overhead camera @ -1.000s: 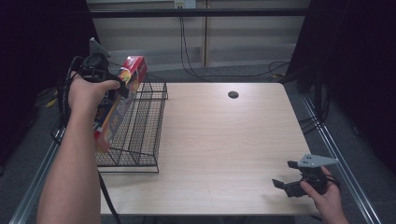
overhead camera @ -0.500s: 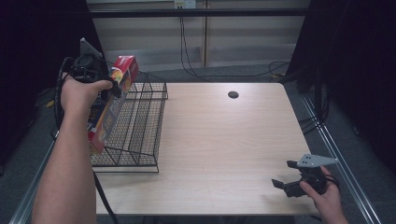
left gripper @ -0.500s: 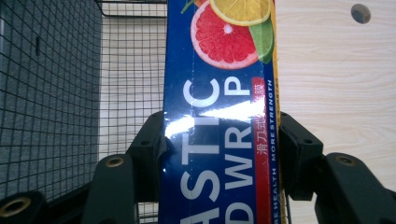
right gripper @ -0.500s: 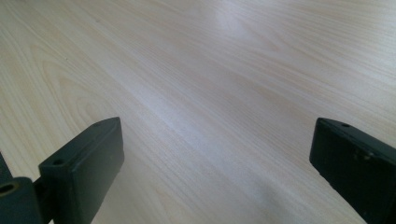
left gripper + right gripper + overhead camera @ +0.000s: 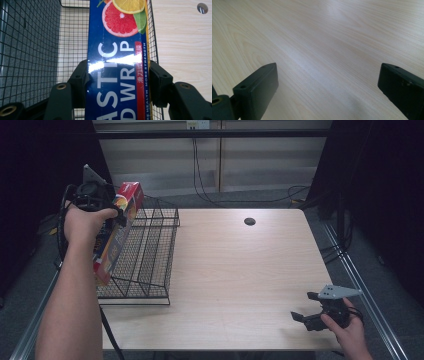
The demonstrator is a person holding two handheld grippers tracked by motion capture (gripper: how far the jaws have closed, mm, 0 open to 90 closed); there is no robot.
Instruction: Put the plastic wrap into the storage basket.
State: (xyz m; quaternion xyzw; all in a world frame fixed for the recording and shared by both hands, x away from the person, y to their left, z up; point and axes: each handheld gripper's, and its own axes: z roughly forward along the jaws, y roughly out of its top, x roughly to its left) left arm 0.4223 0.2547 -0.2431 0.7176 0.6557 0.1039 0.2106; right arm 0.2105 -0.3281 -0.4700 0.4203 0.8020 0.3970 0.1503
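Note:
A long plastic wrap box (image 5: 116, 234), blue with red ends and citrus pictures, hangs tilted over the left side of a black wire basket (image 5: 150, 255). My left gripper (image 5: 119, 216) is shut on it near its upper end. In the left gripper view the box (image 5: 117, 62) runs up between the two black pads (image 5: 80, 77), which press on its long sides, with the basket's mesh (image 5: 32, 50) below. My right gripper (image 5: 306, 306) rests low at the table's front right corner, jaws wide apart; in the right gripper view its gripper (image 5: 329, 87) has only bare wood between the jaws.
The light wooden table (image 5: 240, 270) has a small round dark hole (image 5: 249, 221) near its far edge. Metal rails run along both table sides. Cables hang behind the table against a pale wall. Dark curtains stand left and right.
The left hand has drifted slightly left and up with the box, which stays tilted over the basket. The right gripper has not moved.

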